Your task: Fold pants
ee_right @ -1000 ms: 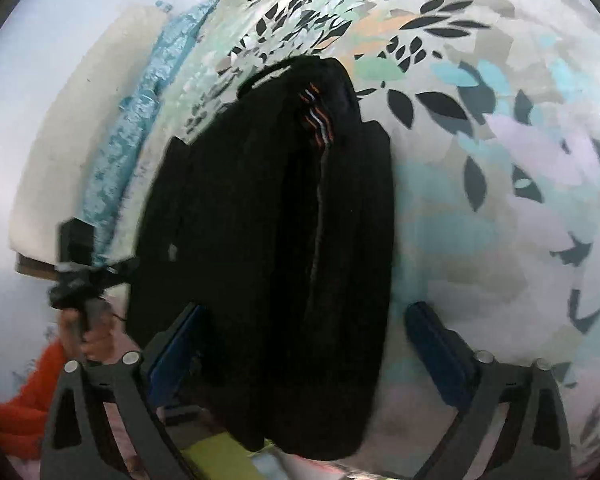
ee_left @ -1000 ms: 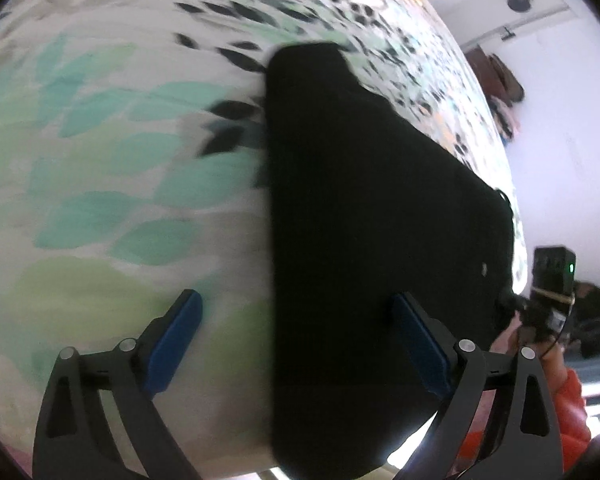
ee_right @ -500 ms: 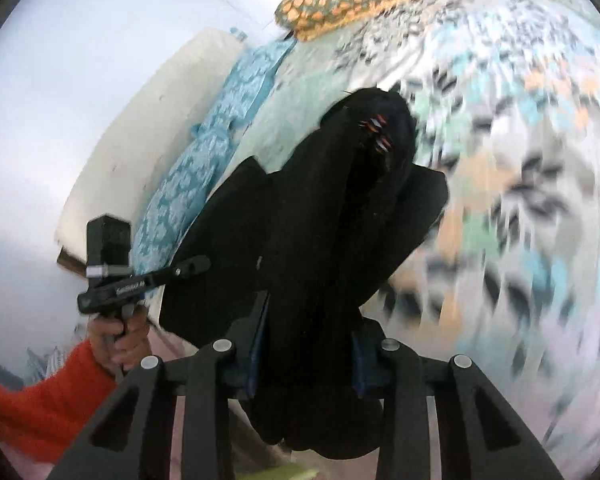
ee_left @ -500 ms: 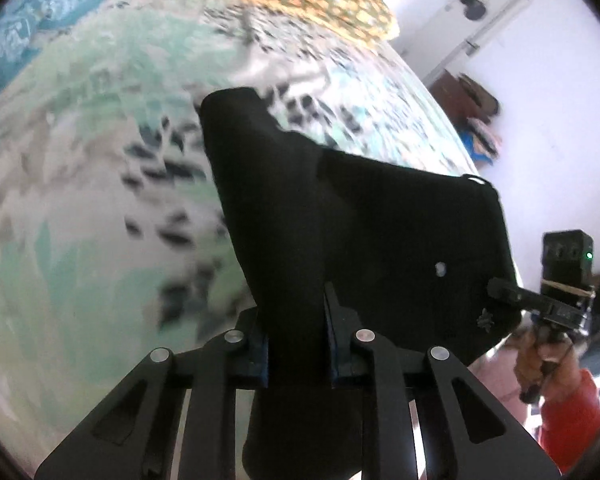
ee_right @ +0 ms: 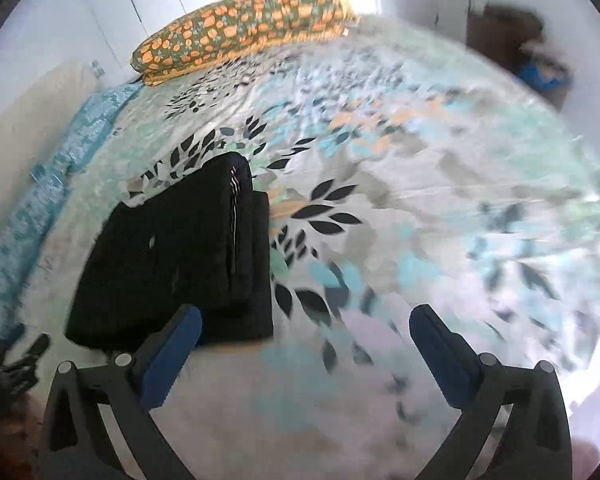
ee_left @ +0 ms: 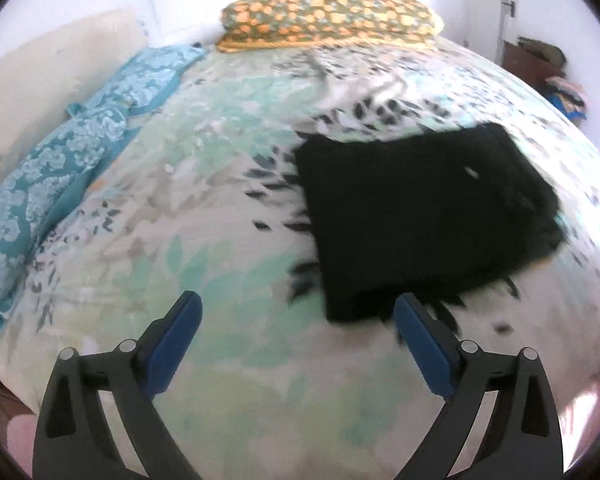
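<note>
Nearest in each wrist view are the jaws themselves: the left gripper [ee_left: 298, 322] and the right gripper [ee_right: 306, 334] both stand spread wide, having just been opening, with nothing between them but bedspread.

Just beyond, the black pants [ee_left: 424, 216] lie on the bed [ee_left: 204, 208] as a compact folded stack, right of the left gripper and left of the right one [ee_right: 180, 248]. A lower layer sticks out along the stack's right edge in the right wrist view.

The cloth looks soft, limp and light, so I judge it will sag and unfold if lifted by one corner. Better to pinch through all layers at the near folded edge, one gripper toward each end.

Farther off lie a teal patterned cloth [ee_left: 60, 168] at left and an orange-spotted pillow [ee_left: 328, 16] at the far end.
</note>
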Demonstrator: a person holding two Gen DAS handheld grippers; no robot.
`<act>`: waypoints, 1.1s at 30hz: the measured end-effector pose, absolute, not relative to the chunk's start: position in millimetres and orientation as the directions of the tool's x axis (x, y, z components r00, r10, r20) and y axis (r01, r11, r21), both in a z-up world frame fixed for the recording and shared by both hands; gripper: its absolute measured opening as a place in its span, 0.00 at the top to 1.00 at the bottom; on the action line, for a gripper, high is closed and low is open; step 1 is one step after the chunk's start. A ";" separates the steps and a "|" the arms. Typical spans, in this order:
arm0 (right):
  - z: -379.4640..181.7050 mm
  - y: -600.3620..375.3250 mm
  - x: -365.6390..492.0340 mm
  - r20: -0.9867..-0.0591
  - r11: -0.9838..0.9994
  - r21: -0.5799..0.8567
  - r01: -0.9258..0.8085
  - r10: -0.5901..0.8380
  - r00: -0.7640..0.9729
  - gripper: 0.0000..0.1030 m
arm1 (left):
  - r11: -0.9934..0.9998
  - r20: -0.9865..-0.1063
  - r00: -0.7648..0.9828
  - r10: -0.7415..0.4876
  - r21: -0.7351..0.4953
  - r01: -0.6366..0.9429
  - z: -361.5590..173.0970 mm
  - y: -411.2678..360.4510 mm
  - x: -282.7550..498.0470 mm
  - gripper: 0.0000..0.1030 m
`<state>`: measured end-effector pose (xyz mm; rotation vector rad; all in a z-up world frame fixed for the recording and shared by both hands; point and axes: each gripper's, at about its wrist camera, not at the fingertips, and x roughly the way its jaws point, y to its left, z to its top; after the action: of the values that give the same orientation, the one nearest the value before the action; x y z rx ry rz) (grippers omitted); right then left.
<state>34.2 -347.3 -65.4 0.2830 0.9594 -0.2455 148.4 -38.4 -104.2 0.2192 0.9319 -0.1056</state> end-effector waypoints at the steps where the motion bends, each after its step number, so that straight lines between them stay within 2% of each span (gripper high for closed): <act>1: -61.5 -335.3 24.4 -0.831 0.936 0.113 0.334 -0.095 0.548 0.00 | 0.972 -0.811 0.585 -0.007 0.133 0.195 -100.6 -37.2 145.2 0.05; 4: -55.5 -300.8 5.9 -0.818 0.950 0.071 0.305 -0.119 0.562 0.00 | 0.976 -0.800 0.601 0.000 0.130 0.174 -83.4 -47.3 134.9 0.05; 7: -45.3 -262.0 -4.7 -0.793 0.976 0.013 0.219 -0.124 0.597 0.00 | 0.974 -0.791 0.610 0.056 0.177 0.141 -69.7 -56.9 131.7 0.05; 13: -29.6 -222.5 -12.1 -0.752 0.991 -0.048 0.129 -0.121 0.647 0.00 | 0.991 -0.800 0.592 0.099 0.133 0.014 -47.9 -45.1 126.0 0.05; 17: -34.1 -216.9 -15.2 -0.756 0.990 -0.044 0.133 -0.120 0.644 0.00 | 0.989 -0.828 0.554 0.089 0.138 0.046 -54.5 -42.6 122.6 0.05; 21: -32.1 -216.7 -19.5 -0.753 0.986 -0.044 0.160 -0.138 0.644 0.00 | 0.991 -0.859 0.511 0.026 0.090 0.101 -60.1 -42.6 117.1 0.05; 33: -35.6 -218.1 -19.2 -0.762 0.984 -0.050 0.168 -0.146 0.631 0.00 | 0.987 -0.855 0.518 -0.028 0.058 0.149 -57.8 -53.7 107.5 0.05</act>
<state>-19.2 -218.1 -35.6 0.0271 0.8699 -0.1802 107.5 -53.7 -57.8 0.1298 1.0220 -0.1067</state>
